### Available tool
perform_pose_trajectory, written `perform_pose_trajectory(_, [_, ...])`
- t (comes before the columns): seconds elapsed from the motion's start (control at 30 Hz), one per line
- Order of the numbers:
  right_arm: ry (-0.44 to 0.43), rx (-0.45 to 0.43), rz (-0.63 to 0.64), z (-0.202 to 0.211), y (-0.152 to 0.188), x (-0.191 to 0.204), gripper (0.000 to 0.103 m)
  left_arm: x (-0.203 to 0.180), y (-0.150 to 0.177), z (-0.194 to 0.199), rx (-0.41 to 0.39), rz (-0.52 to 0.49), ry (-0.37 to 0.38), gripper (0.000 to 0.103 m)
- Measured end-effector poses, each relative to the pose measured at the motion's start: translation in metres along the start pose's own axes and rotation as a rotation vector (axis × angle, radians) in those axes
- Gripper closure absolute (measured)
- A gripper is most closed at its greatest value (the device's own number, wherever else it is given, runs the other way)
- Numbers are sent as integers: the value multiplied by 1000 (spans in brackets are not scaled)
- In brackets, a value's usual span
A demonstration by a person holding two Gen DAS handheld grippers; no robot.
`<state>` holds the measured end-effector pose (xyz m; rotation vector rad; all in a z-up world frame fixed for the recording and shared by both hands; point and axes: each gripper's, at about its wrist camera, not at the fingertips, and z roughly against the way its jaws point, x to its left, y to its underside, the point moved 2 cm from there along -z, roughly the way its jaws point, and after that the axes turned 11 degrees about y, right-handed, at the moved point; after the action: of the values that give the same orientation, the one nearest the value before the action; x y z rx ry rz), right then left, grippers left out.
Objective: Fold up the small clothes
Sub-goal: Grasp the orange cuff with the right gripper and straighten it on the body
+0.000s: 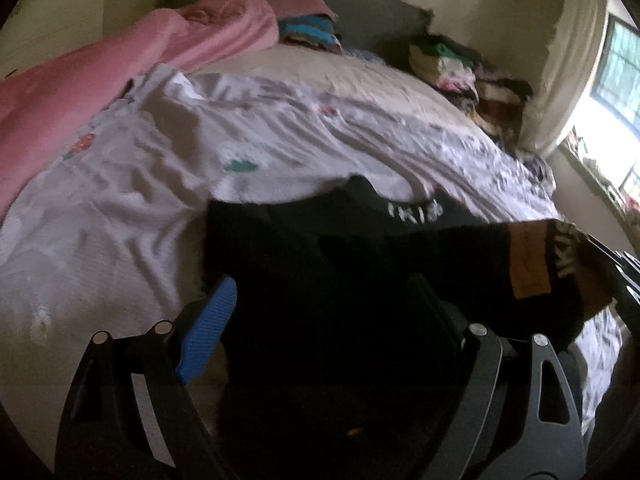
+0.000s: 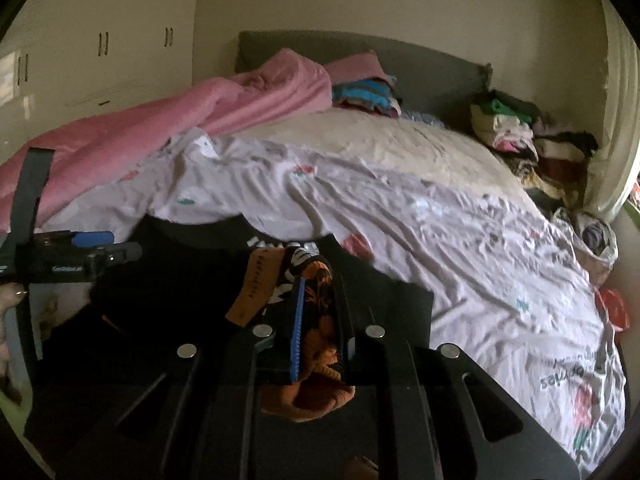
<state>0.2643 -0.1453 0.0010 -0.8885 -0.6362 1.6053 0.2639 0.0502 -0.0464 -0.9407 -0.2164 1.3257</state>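
Right wrist view: your right gripper (image 2: 318, 312) has its fingers pinched tight on the orange-and-black cuff of a sock (image 2: 320, 344), the blue pad pressing the patterned knit against the opposite finger, with the orange fabric bunched below them. Just beyond the fingertips, an orange tag and white lettering sit on a black garment (image 2: 192, 280) spread over the near part of the bed. Your left gripper (image 2: 80, 256) shows at the left edge of this view, over the same black garment.

In the left wrist view, your left gripper (image 1: 320, 292) has its fingers spread wide, holding nothing, with the black garment (image 1: 312, 264) lying between and below them. The sock's cuff (image 1: 560, 264) stretches off to the right.

Farther out, the white printed bedsheet (image 2: 400, 208) is rumpled across the bed. A pink blanket (image 2: 168, 128) is heaped along the left side up to the grey headboard (image 2: 432, 76). Piles of clothes (image 2: 516, 132) rest at the far right corner by the wall.
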Motion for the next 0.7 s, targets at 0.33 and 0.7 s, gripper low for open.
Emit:
perform_pose_trajectory(0.33, [36, 66, -11, -18, 25, -4, 90, -9, 10, -15, 53, -29, 23, 29])
perform_pose_trajectory(0.7, [109, 100, -82, -24, 38, -19, 83, -16, 17, -23, 103, -46, 40, 50])
